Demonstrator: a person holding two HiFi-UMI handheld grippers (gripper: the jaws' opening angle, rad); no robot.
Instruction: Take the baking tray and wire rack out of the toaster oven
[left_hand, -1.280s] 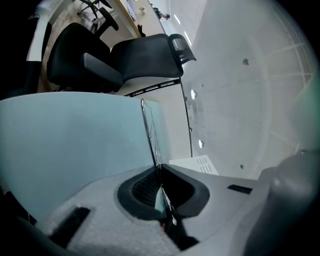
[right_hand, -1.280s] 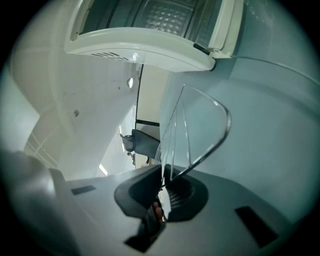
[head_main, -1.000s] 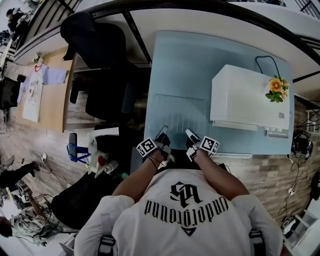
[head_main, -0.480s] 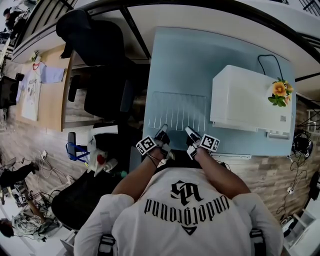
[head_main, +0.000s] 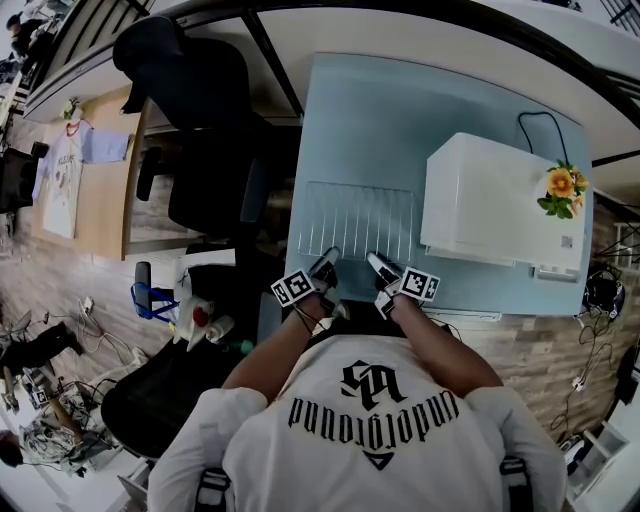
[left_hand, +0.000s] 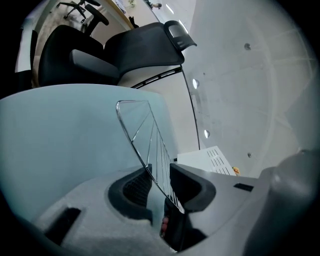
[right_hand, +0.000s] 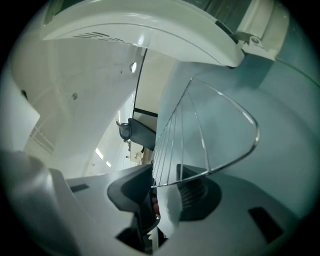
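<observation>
The wire rack lies flat on the pale blue table, left of the white toaster oven. My left gripper is at the rack's near rim on the left and my right gripper at the same rim on the right. In the left gripper view the rack's rim wire runs between the jaws of the left gripper with a gap. In the right gripper view the rack sits loosely between the jaws of the right gripper. Both pairs of jaws have just been opening and stand open. No baking tray shows.
A black office chair stands left of the table. An orange flower sits on the oven's top. The oven's underside looms close above the right gripper. The table's near edge runs just under both hands.
Both hands and the rack keep their places at the table's near edge; only the head view has shifted slightly.
</observation>
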